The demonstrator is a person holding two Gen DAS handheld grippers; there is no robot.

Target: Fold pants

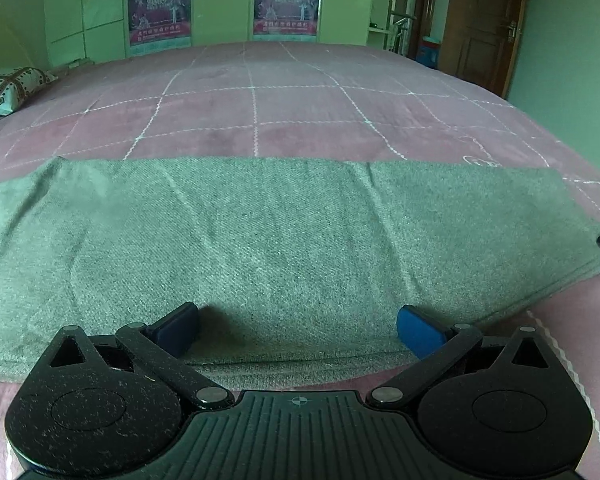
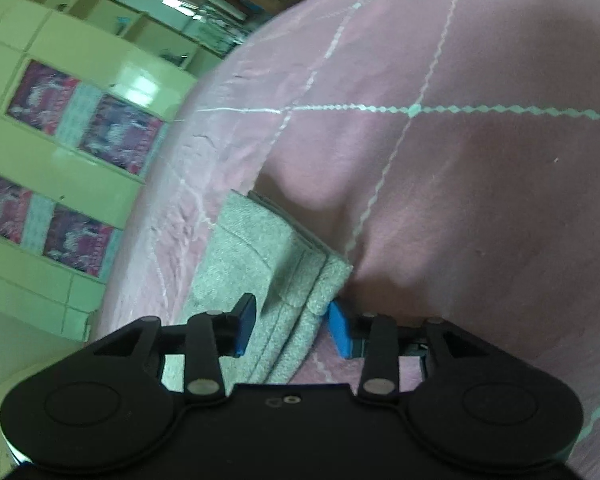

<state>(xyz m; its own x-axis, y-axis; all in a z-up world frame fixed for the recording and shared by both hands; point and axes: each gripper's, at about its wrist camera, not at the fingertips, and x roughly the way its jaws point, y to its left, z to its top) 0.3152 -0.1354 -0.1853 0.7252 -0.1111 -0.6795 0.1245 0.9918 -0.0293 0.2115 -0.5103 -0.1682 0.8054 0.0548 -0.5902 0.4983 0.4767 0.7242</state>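
I see the grey woolly pants (image 1: 260, 240) lying flat on the pink checked bed cover (image 1: 260, 100). My left gripper (image 1: 298, 330) is wide open over them. My right gripper (image 2: 290, 330) sits around the pants' edge, not squeezed tight.

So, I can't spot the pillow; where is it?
In the left wrist view, the patterned pillow lies at the far left on the pink bedspread, beyond the grey-green pants.

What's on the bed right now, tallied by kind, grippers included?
Pants: 1
Pillow: 1
Grippers: 2, left gripper and right gripper
Total: 4
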